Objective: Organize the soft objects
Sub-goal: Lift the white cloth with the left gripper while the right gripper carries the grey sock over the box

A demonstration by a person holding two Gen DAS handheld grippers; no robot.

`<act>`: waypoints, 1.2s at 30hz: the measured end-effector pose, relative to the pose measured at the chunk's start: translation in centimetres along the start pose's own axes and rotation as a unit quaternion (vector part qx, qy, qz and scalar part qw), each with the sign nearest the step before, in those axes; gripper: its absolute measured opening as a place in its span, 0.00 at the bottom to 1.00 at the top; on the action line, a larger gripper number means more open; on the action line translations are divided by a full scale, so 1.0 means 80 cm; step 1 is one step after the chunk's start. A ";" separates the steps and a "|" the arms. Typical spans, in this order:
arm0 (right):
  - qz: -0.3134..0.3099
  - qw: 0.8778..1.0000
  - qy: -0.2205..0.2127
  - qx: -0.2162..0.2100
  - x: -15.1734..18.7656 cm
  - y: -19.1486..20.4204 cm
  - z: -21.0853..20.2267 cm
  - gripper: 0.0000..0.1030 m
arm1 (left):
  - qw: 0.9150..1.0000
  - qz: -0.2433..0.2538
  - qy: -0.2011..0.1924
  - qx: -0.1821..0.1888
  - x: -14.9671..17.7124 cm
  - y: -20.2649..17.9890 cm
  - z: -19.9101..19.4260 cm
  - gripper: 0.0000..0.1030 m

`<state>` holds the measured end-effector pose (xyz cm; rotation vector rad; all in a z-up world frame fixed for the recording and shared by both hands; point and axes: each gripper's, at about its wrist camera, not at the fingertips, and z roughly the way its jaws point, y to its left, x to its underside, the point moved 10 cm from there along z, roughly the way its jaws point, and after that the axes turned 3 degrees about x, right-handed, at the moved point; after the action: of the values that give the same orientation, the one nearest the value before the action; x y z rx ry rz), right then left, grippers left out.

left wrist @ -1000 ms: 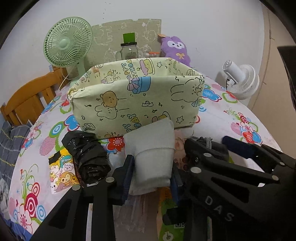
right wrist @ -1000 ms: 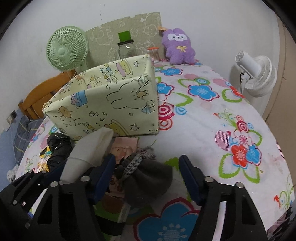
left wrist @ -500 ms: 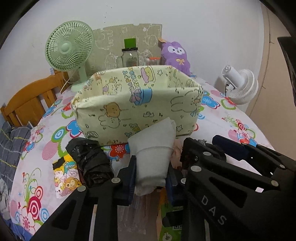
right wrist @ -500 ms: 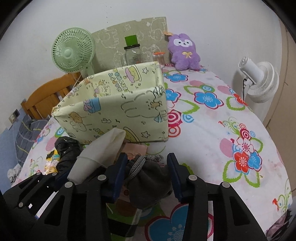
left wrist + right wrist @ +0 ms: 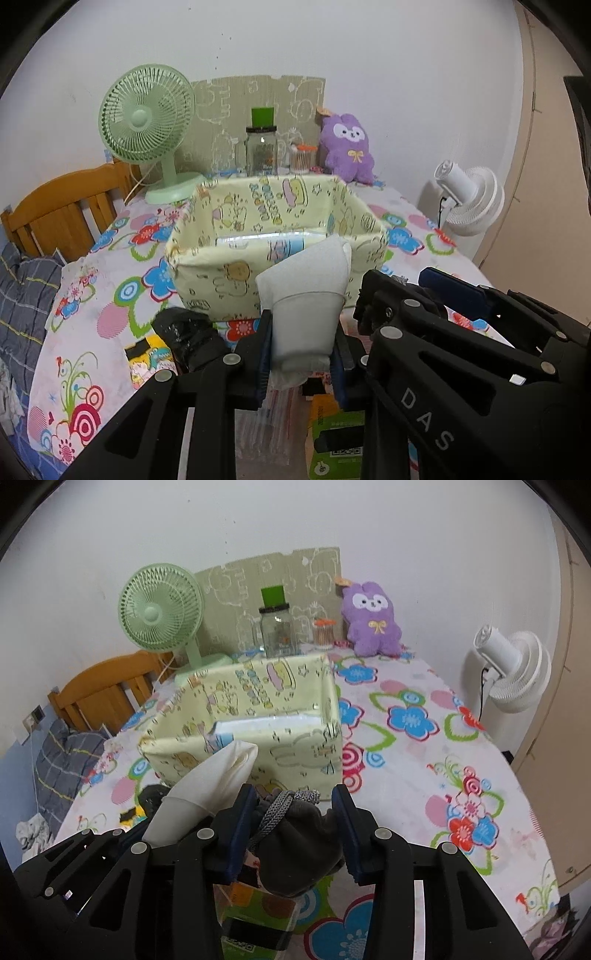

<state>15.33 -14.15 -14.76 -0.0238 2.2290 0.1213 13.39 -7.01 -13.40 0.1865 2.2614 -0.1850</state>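
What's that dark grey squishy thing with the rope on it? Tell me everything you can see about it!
The dark grey pouch looks like soft, fleecy cloth, bunched at the top where a lighter grey braided cord is knotted. It is squeezed between the blue pads of the right gripper, sagging below them above a colourful packet on the flowery tablecloth. The yellow cartoon-print fabric box stands just behind it.

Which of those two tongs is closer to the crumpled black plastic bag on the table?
Left. The left tongs grip a white cloth roll right beside the black plastic bag; the right tongs sit farther away, beyond them.
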 end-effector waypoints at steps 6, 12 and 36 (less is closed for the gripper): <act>-0.003 1.000 -0.021 0.005 -0.023 0.006 -0.024 0.45 | 1.000 0.000 -0.019 0.004 -0.020 0.000 -0.021 0.25; -0.003 0.999 -0.040 0.005 -0.041 0.011 -0.041 0.45 | 0.999 0.000 -0.038 0.006 -0.040 0.002 -0.037 0.25; -0.003 0.999 -0.051 0.011 -0.094 0.010 -0.010 0.45 | 0.999 -0.004 -0.054 -0.004 -0.090 0.018 -0.004 0.26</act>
<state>19.25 -13.64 -8.27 -0.0121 2.1287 0.0933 18.03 -6.02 -7.77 0.1587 2.1557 -0.1852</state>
